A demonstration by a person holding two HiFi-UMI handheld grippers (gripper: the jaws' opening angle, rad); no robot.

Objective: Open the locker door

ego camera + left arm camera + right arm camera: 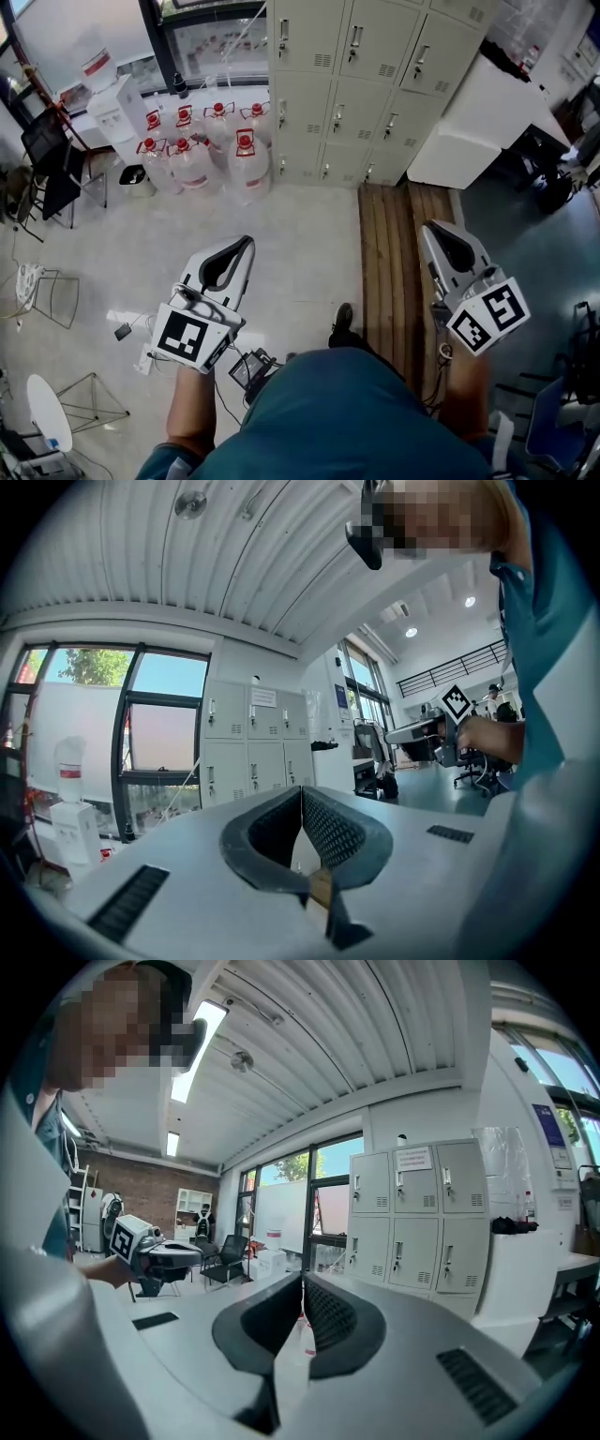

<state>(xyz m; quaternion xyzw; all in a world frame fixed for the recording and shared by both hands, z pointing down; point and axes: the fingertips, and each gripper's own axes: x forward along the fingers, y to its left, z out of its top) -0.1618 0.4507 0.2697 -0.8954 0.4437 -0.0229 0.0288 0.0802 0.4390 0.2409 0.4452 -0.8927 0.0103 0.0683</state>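
Across the floor from the person, the locker (349,103) stands against the wall, all nine doors I can count shut. Nothing is done yet, I'd judge: approach, grasp and pull remain. Two grippers, left gripper (246,244) and right gripper (428,230), have their jaws pressed together on nothing, well apart from it. Seven water jugs (246,161) stand beside it

Seven water jugs (246,167), nine locker doors (337,117), two grippers (246,242) (427,228)
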